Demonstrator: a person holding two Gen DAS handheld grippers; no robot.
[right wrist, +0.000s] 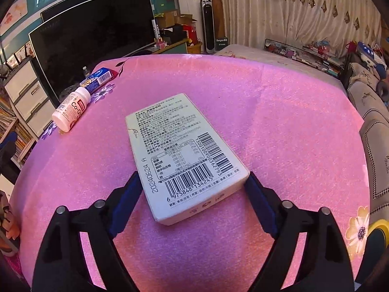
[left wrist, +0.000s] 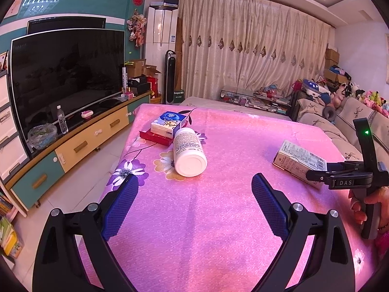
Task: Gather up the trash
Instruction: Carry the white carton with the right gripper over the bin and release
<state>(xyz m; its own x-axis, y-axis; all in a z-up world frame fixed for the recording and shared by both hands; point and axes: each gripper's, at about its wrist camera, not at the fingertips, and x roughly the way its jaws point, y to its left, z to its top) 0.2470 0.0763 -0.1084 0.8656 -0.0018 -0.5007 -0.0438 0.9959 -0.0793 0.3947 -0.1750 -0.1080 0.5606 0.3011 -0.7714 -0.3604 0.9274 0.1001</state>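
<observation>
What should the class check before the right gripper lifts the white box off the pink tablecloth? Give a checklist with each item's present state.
1. white box lies between the sides of the right gripper: ok.
2. Pads pressing on both box edges: cannot tell.
3. Box clear of the white bottle: ok, they lie apart.
4. left gripper open and empty: ok.
5. Trash bin in view: not ok, neither view shows one.

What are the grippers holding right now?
The right gripper has the near, barcode end of the white carton between its pads; a firm pinch cannot be told. The left gripper is open and holds nothing.
</observation>
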